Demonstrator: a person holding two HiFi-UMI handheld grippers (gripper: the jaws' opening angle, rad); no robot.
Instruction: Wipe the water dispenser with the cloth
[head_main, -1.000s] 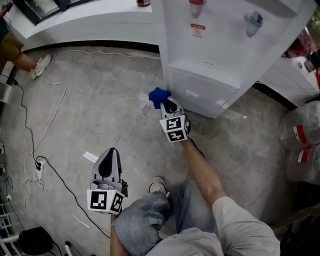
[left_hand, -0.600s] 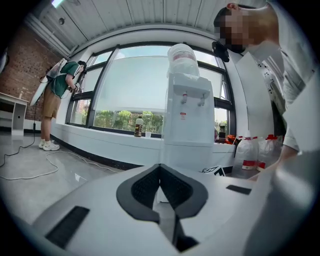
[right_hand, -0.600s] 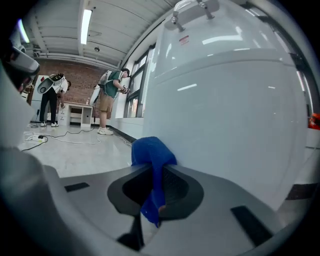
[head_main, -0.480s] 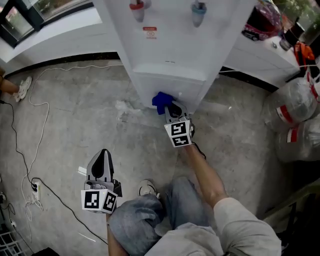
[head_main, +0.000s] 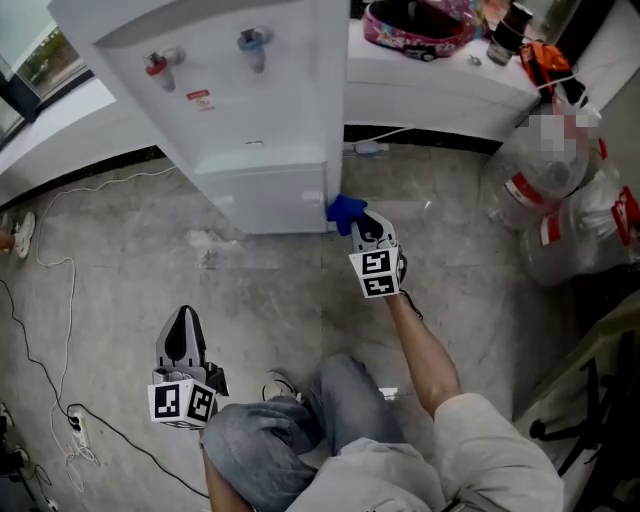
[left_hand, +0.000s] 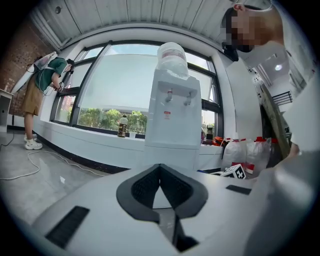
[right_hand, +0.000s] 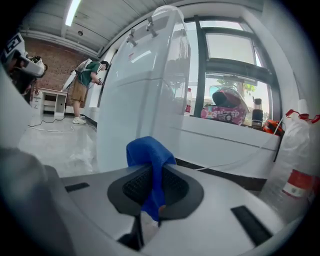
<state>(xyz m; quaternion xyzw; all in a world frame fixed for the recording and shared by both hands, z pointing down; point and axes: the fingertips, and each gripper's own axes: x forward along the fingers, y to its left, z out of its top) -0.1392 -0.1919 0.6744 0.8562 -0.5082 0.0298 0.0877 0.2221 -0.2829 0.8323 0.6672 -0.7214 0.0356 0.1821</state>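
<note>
- Right gripper (head_main: 366, 226) grips the blue cloth (head_main: 346, 210) at the water dispenser's (head_main: 250, 120) lower right corner, mid-frame; it is the nearer one.
- Left gripper (head_main: 184, 326), jaws together and empty, hangs at lower left, well apart.

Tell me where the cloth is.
In the head view the cloth sits just right of centre, pinched in the right claw at the lower right corner of the dispenser.
</note>
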